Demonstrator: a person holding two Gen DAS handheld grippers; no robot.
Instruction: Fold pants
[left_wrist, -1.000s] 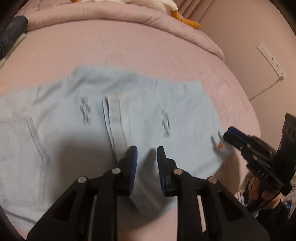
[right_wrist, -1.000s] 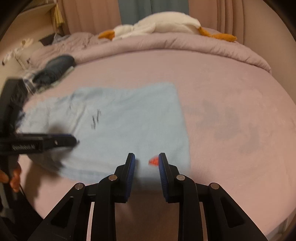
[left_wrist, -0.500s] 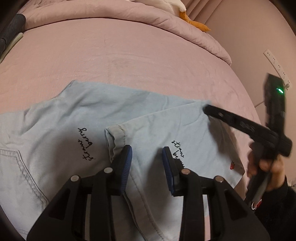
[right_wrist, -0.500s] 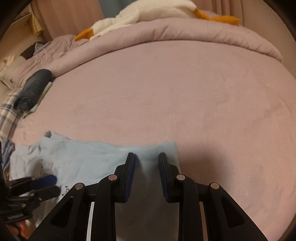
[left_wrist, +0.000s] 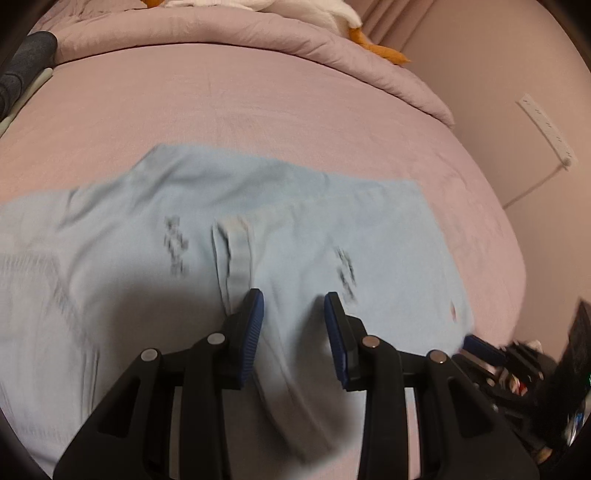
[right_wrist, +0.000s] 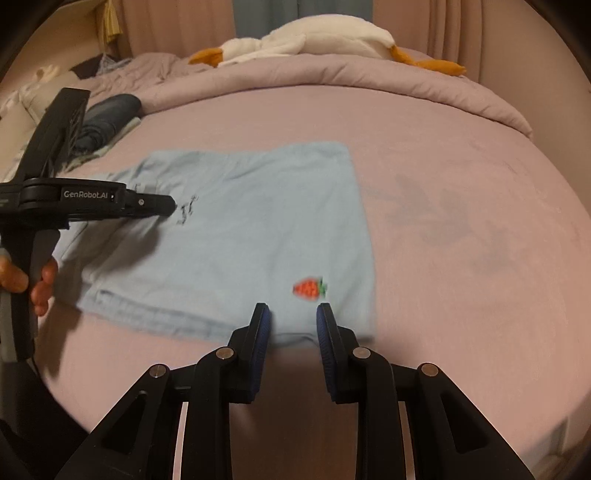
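Pale blue pants (left_wrist: 332, 229) lie folded flat on the pink bed (left_wrist: 221, 92), with black lettering on each leg and a turned-up hem in the middle. My left gripper (left_wrist: 293, 306) hovers low over that hem, open, with nothing pinched. In the right wrist view the same pants (right_wrist: 240, 229) show a red strawberry patch (right_wrist: 310, 288) near their front right corner. My right gripper (right_wrist: 291, 314) is open just above the near edge beside that patch. The left gripper (right_wrist: 166, 205) reaches in from the left, and the right gripper (left_wrist: 484, 350) shows at the lower right.
A dark rolled garment (right_wrist: 107, 114) lies at the bed's far left. A white plush goose (right_wrist: 314, 37) rests on the bunched duvet at the back. A power strip (left_wrist: 546, 133) hangs on the right wall. Bare pink sheet (right_wrist: 461, 221) spreads right of the pants.
My left jaws stand wider than a second ago. My right gripper swung up toward the far side of the bed, then came back down to the near edge by the strawberry patch.
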